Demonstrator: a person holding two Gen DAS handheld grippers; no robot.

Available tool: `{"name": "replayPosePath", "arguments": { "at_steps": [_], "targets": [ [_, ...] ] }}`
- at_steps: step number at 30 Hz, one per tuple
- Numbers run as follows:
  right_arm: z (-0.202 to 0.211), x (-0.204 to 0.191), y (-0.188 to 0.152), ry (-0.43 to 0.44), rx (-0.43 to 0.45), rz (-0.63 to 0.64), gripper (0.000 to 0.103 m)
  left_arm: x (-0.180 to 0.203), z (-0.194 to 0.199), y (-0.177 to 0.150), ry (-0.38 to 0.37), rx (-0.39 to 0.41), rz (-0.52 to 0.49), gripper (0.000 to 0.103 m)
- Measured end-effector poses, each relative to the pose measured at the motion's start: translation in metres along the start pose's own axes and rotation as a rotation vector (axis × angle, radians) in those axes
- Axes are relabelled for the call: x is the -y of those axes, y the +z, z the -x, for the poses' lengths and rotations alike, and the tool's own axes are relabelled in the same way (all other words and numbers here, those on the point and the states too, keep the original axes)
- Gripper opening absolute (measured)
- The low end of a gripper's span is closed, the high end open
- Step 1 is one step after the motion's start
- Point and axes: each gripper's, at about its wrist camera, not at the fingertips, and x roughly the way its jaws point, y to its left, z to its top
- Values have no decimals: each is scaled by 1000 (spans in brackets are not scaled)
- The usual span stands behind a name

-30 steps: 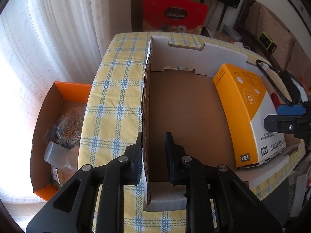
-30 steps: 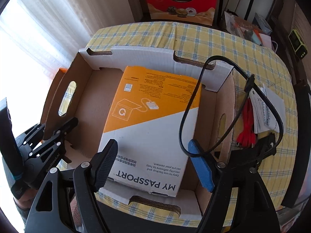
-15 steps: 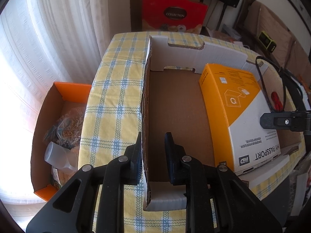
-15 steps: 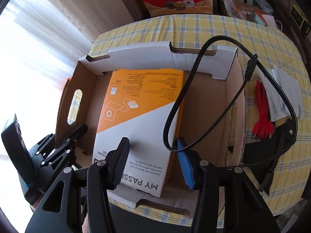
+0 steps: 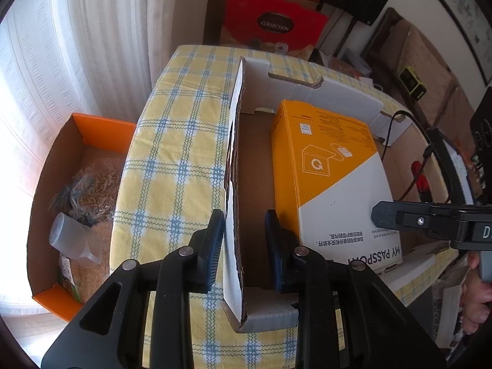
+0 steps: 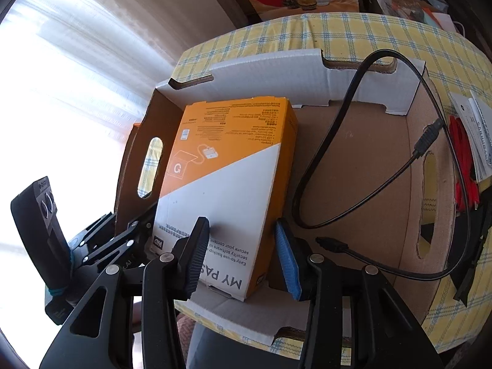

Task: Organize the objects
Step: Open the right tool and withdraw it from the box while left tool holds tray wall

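An orange and white "My Passport" box (image 5: pixel 332 178) (image 6: pixel 227 178) lies inside a shallow cardboard tray (image 5: pixel 335 98) (image 6: pixel 261 70) on the checked table. My right gripper (image 6: pixel 240 246) is closed on the box's near end, one finger on its top face and the blue-padded finger on its right side. My left gripper (image 5: pixel 244 230) straddles the tray's left wall (image 5: pixel 233 166), one finger each side with small gaps. A black cable (image 6: pixel 347 141) loops over the tray's right half.
The yellow and blue checked tablecloth (image 5: pixel 175 160) covers the table. An orange box (image 5: pixel 77 184) with a plastic bottle and bags stands left of the table. Red items and papers (image 6: pixel 467 153) lie right of the tray. A red "Collection" box (image 5: pixel 273 27) stands behind.
The right gripper has moved the Passport box leftward across the tray, toward the left wall. The left gripper has stayed at the tray wall.
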Motion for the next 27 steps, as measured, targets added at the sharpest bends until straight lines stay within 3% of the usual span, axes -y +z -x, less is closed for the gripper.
{"name": "replayPosePath", "arguments": {
  "at_steps": [2, 4, 6, 8, 11, 13, 15, 19, 27],
  "targets": [
    [0, 0, 1, -4, 3, 6, 45, -2, 1, 0, -13, -2, 0, 27],
    [0, 1, 1, -1, 6, 2, 45, -9, 4, 2, -34, -1, 27, 38],
    [1, 4, 1, 3, 8, -3, 46, -23, 10, 4, -75, 15, 80, 64],
    [0, 5, 0, 9, 5, -7, 45, -33, 15, 5, -125, 29, 121, 67],
    [0, 3, -1, 6, 8, -2, 45, -38, 20, 9, -135, 39, 119, 59],
    [-1, -1, -2, 7, 6, 5, 45, -37, 20, 12, -97, 35, 111, 52],
    [-2, -4, -3, 5, 7, 15, 45, -35, 16, 18, -51, 32, 100, 39],
    [-4, -7, -3, 2, 7, 26, 45, -29, 12, 33, -24, 36, 75, 35],
    [-7, -9, -2, 24, 3, 27, 45, -13, 17, 37, -27, 11, 14, 13]
  ]
}}
